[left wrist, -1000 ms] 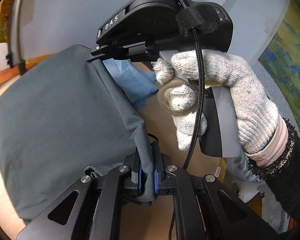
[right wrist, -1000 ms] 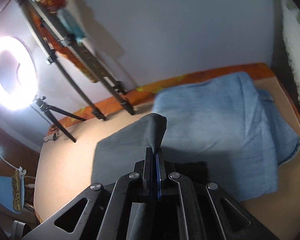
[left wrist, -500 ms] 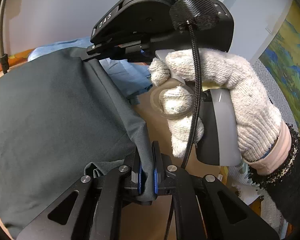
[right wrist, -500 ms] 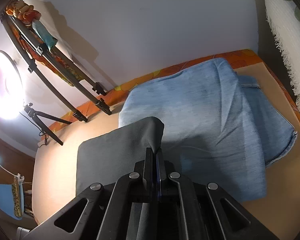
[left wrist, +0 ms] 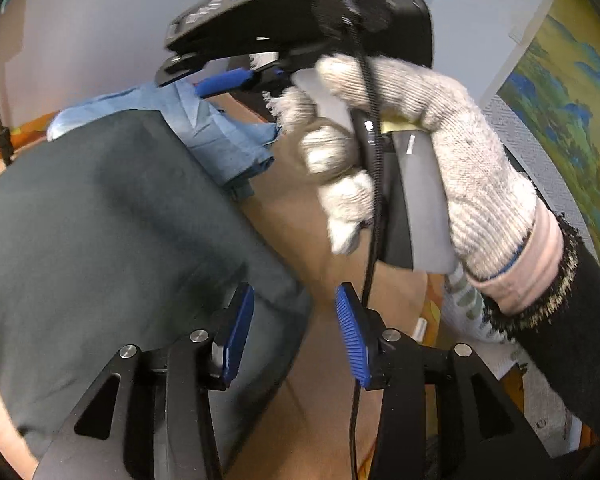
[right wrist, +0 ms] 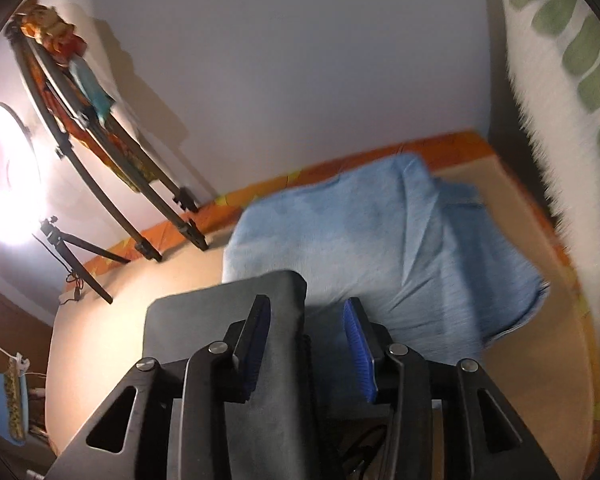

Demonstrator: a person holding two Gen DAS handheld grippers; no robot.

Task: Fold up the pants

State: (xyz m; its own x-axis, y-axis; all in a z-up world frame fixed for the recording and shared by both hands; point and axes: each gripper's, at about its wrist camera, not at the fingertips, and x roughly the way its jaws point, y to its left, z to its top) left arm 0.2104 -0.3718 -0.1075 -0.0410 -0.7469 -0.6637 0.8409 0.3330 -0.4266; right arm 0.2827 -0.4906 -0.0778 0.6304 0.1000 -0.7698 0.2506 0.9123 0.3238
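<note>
The dark grey pants (left wrist: 112, 232) lie folded on the tan table (left wrist: 300, 216); they also show in the right wrist view (right wrist: 220, 304). My left gripper (left wrist: 294, 334) is open, its jaws straddling the pants' near right edge without gripping. My right gripper (right wrist: 308, 344) is open over the pants' far corner, empty. In the left wrist view the right gripper (left wrist: 236, 80) shows up high, held by a gloved hand (left wrist: 412, 148), above the far edge of the pants.
Folded light blue jeans (right wrist: 380, 248) lie beyond the dark pants, partly under them. Tripod legs (right wrist: 172, 220) and a bright ring light (right wrist: 4, 176) stand at the table's far left. A white and green rug (right wrist: 572, 80) hangs at right.
Both grippers were shut on the dark pants' edge and have opened, letting the fabric drop flat onto the table and the jeans' edge.
</note>
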